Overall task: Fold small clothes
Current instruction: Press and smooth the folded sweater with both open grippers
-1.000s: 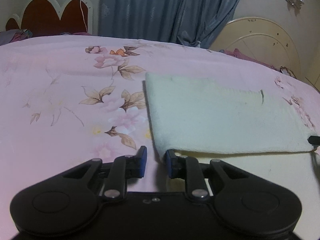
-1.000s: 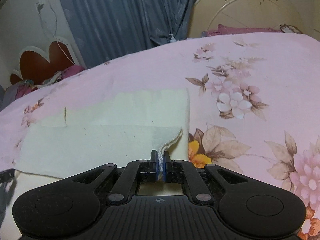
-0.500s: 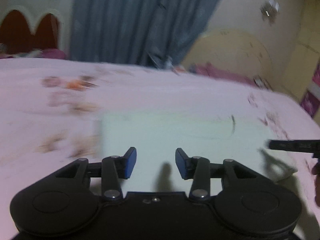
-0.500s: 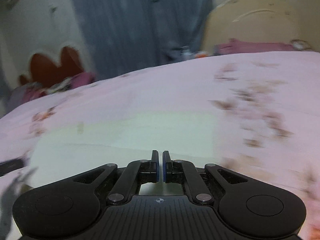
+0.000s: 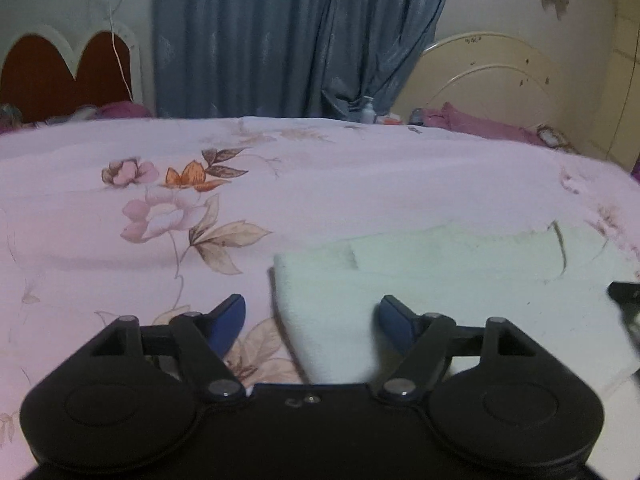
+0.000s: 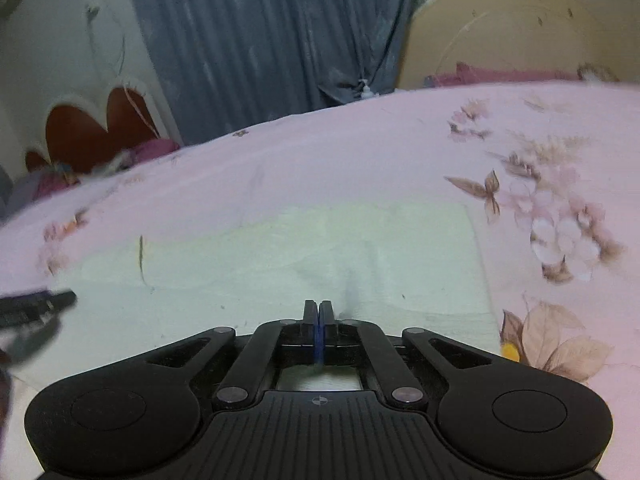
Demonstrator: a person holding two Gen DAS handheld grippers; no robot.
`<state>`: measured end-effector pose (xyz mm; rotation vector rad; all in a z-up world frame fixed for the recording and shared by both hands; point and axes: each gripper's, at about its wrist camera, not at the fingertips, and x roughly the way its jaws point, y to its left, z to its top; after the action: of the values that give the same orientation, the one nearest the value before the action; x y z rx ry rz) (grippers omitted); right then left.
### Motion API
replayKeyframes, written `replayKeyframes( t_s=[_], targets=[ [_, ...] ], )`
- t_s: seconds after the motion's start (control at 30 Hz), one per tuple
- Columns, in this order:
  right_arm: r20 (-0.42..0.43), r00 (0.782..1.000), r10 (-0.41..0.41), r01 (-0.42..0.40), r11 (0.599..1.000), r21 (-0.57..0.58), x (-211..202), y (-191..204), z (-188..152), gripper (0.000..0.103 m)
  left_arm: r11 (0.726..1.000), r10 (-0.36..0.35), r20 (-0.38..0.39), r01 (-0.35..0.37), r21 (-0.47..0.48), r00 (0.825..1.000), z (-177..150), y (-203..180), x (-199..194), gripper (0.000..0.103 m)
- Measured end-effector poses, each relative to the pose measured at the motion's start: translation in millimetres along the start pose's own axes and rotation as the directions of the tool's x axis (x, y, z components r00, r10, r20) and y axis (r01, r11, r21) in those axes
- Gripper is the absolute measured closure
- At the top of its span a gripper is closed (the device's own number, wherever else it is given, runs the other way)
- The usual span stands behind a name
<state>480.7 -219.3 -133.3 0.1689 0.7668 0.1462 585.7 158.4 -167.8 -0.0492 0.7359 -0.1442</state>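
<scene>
a pale folded cloth (image 5: 460, 292) lay flat on the bed (image 5: 320, 184), on a pink sheet with flowers. the left claw (image 5: 312, 322) hung over the cloth's left edge. its jaws were opening wide, and the edge of the cloth showed in the gap between them, but the blue pads (image 5: 230, 320) did not press on it. the right claw (image 6: 318, 312) was over the cloth too, with its jaws squeezed tight together and nothing held. a blue curtain (image 5: 296, 36) hung behind the bed.
</scene>
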Motion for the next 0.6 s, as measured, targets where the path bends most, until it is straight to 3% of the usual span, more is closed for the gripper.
replayKeyframes(
  t_s=[0.07,0.13,0.17,0.2,0.27,0.33,0.4,0.53,0.6],
  targets=[
    [-0.003,1.0,-0.031,0.031,0.999,-0.044,-2,13,0,0.103,1.0,0.027,0.029,-0.026,-0.007,0.999,2,-1,-15,0.051],
    [0.025,1.0,-0.005,0.006,1.0,-0.028,-16,18,2,0.103,0.999,-0.025,0.092,0.028,-0.035,0.995,-1,-9,-46,0.051],
    [0.036,0.999,0.012,-0.011,1.0,-0.022,-22,22,2,0.096,0.997,-0.061,0.111,0.066,-0.037,0.992,-7,-16,-58,0.051],
    [0.038,0.999,0.027,-0.026,0.999,-0.023,-25,28,1,0.064,0.996,-0.084,0.12,0.086,-0.013,0.989,-13,-28,-68,0.051],
    [0.056,0.995,0.087,-0.084,0.994,-0.064,-29,49,-5,0.024,0.995,-0.104,0.099,0.102,0.021,0.99,-25,-54,-75,0.051],
    [0.05,0.991,0.121,-0.114,0.986,-0.121,-31,69,-13,0.027,0.991,-0.131,0.075,0.13,0.023,0.989,-38,-74,-72,0.051],
    [0.005,0.988,0.153,-0.15,0.976,-0.16,-28,85,-21,0.058,0.993,-0.118,0.051,0.117,0.019,0.992,-48,-82,-69,0.052],
    [-0.062,0.986,0.152,-0.162,0.963,-0.213,-23,89,-37,0.06,0.996,-0.083,0.035,0.082,0.023,0.996,-60,-74,-69,0.052],
    [-0.028,0.996,0.086,-0.09,0.966,-0.24,-32,73,-39,0.06,0.996,-0.086,0.034,0.084,0.032,0.996,-65,-61,-74,0.052]
  ],
)
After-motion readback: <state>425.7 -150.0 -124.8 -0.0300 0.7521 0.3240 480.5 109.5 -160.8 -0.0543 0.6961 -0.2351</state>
